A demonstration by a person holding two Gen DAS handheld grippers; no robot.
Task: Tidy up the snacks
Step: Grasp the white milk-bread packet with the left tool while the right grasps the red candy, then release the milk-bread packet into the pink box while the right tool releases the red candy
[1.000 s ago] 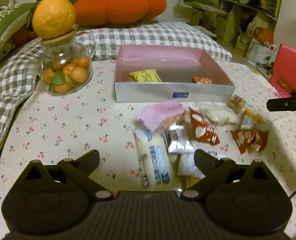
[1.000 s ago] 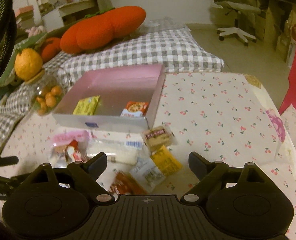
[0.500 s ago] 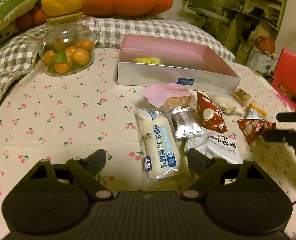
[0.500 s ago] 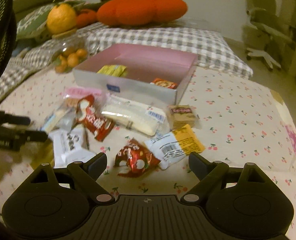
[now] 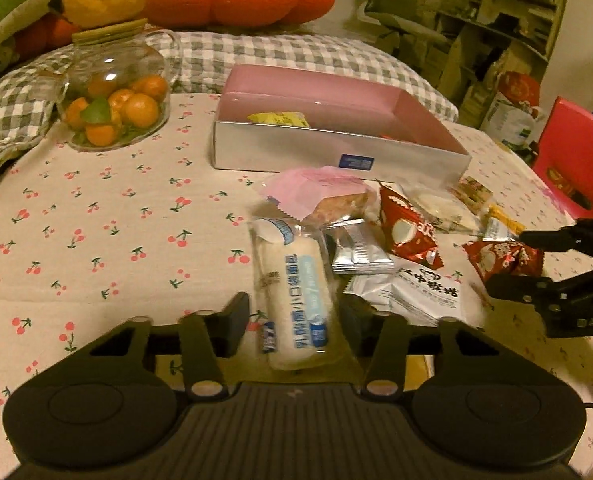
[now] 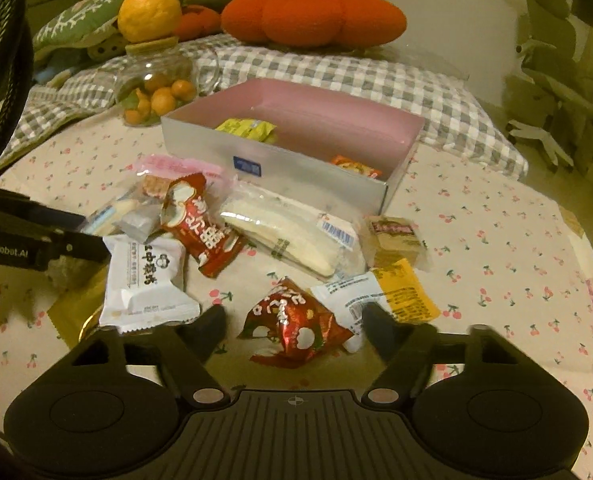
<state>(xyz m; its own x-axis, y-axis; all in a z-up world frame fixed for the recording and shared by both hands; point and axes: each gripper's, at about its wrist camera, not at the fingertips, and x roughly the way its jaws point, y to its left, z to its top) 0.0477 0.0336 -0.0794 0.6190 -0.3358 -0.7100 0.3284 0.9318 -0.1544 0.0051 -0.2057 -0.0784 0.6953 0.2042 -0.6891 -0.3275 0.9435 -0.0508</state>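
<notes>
I am at the pick-up step, taking two snacks at once from the heap on the cherry-print surface [image 5: 96, 240]. My left claw [image 5: 294, 318] has just been closing around the long white bread-roll packet [image 5: 292, 292] at the heap's near left; the packet lies between the fingers, but a gap shows on each side, so I judge nothing is gripped yet. My right claw [image 6: 294, 322] has also been closing, with the crumpled red packet [image 6: 296, 326] between its fingers at the heap's near right and no contact that I can see. The pink-lined box [image 5: 336, 120] stands just beyond the heap, with a yellow packet [image 6: 246, 128] and an orange one [image 6: 354, 166] already inside. Next, I think, each claw needs to finish its squeeze gently, lift clear of neighbouring wrappers, and carry over the box's near wall. Chinese characters run along the bread packet and the red wrappers; a white packet [image 6: 144, 280] carries bold black characters; my other claw's arm reads "GenRobot.AI".
</notes>
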